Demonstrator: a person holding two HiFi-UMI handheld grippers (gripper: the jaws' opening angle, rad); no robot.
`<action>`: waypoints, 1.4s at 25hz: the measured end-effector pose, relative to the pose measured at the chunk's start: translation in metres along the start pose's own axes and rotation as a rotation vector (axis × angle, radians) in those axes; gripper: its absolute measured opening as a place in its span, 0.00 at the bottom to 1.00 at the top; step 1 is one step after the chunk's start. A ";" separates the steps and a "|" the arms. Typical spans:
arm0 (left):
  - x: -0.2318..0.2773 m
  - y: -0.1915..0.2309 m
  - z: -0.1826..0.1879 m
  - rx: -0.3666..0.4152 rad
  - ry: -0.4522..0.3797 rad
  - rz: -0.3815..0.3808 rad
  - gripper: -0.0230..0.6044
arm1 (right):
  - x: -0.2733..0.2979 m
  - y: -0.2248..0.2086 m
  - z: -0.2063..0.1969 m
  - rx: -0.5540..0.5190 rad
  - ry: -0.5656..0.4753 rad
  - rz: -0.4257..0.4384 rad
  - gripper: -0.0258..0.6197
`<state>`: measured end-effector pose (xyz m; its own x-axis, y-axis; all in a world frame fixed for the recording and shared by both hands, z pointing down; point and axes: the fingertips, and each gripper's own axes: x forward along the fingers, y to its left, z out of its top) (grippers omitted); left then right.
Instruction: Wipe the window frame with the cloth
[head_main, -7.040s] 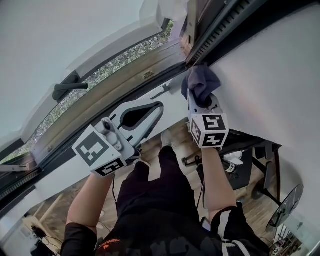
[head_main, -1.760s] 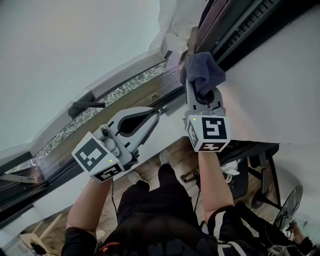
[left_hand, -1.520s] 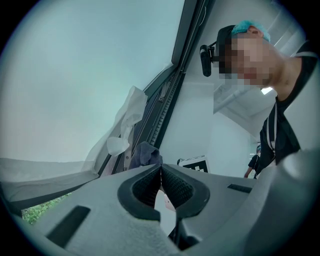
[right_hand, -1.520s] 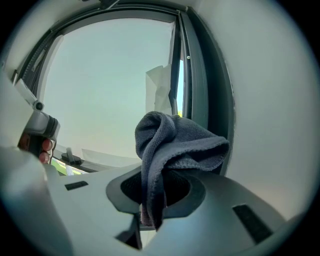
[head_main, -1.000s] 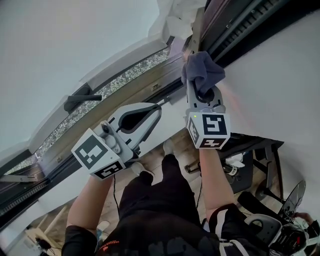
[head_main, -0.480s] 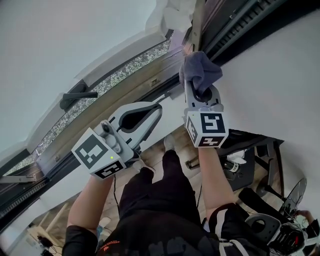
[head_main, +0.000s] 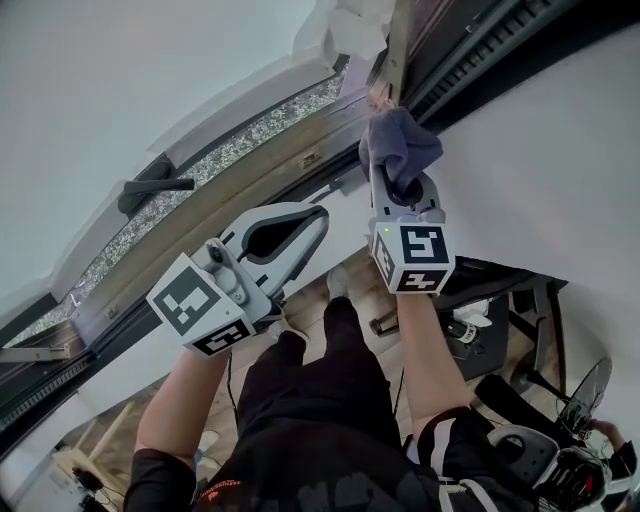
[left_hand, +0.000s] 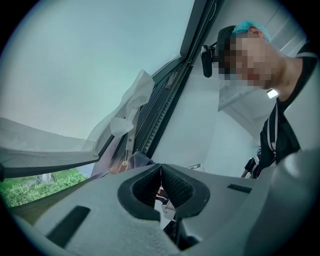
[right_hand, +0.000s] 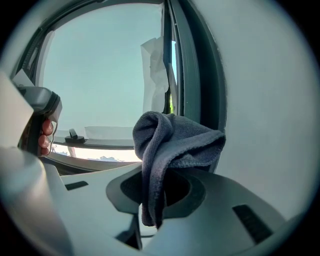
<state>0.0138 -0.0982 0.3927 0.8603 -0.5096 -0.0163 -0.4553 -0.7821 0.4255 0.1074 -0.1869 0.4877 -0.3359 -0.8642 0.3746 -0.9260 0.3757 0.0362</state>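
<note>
Barely shifted, right gripper (head_main: 397, 178) stays clamped on the cloth (head_main: 400, 145), holding it up at the corner of the window frame (head_main: 250, 170). Left gripper (head_main: 315, 218) hovers just below the frame, jaws together, holding nothing.

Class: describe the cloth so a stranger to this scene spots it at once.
Follow the window frame up to its corner near the head view's top. There the right gripper is shut on the cloth. It is the only soft, crumpled, blue-grey thing among hard white and dark parts.
</note>
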 end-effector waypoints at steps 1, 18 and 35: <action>0.000 -0.001 0.001 0.001 -0.002 -0.001 0.07 | 0.000 0.000 -0.001 0.000 0.003 0.001 0.12; -0.009 -0.016 0.047 0.059 -0.086 -0.008 0.07 | -0.031 0.014 0.086 -0.105 -0.137 0.016 0.12; -0.026 -0.057 0.141 0.212 -0.219 -0.043 0.07 | -0.090 0.025 0.279 -0.285 -0.444 -0.025 0.12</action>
<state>-0.0149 -0.0909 0.2417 0.8202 -0.5215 -0.2351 -0.4770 -0.8504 0.2222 0.0665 -0.1935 0.1962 -0.4125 -0.9092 -0.0561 -0.8720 0.3762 0.3133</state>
